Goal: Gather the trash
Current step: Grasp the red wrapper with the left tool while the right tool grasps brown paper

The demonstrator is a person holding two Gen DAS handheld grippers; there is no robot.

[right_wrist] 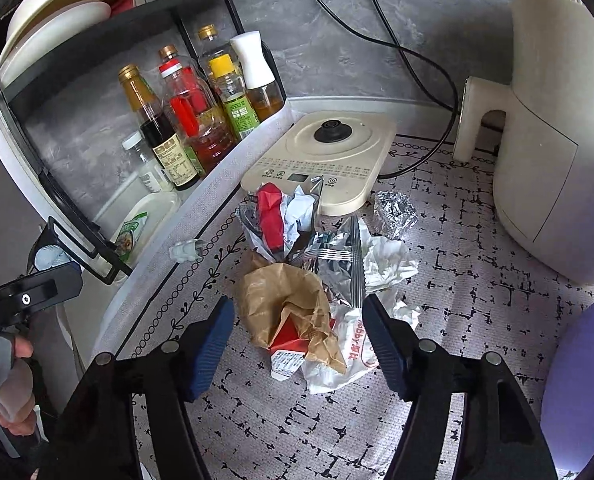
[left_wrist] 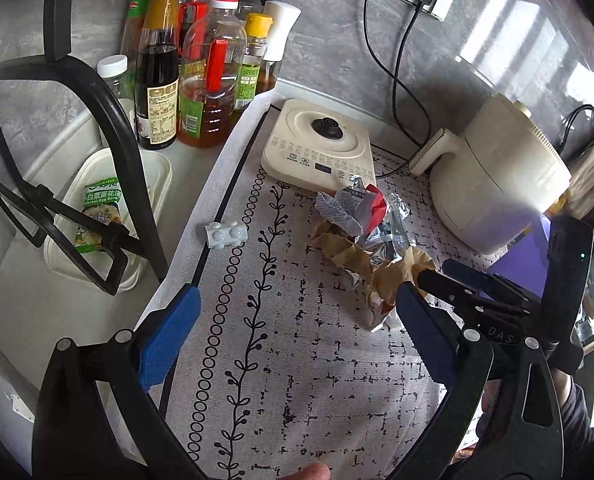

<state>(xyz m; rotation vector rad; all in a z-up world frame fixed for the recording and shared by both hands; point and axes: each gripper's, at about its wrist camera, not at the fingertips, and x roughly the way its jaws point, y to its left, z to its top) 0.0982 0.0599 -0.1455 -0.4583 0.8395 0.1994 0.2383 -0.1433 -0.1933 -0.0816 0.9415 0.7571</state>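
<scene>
A heap of trash lies on the patterned mat (right_wrist: 477,320): crumpled brown paper (right_wrist: 281,304), a red and white carton (right_wrist: 287,344), a white printed wrapper (right_wrist: 345,356), silver foil packets (right_wrist: 337,256), a white tissue (right_wrist: 389,260), a red and white packet (right_wrist: 273,216) and a foil ball (right_wrist: 395,210). My right gripper (right_wrist: 297,344) stands open astride the brown paper and white wrapper, its pads close beside them. The left wrist view shows the same heap (left_wrist: 357,216) ahead and to the right. My left gripper (left_wrist: 297,332) is open over bare mat with nothing between its fingers.
A cream kettle base (left_wrist: 321,140) sits just behind the heap, a cream air fryer (left_wrist: 497,176) to the right with cables to wall sockets. Sauce bottles (left_wrist: 201,80), a black rack (left_wrist: 109,120) and a white container (left_wrist: 109,208) stand left. A small grey block (left_wrist: 225,234) lies on the mat; something purple (right_wrist: 577,360) is at the right.
</scene>
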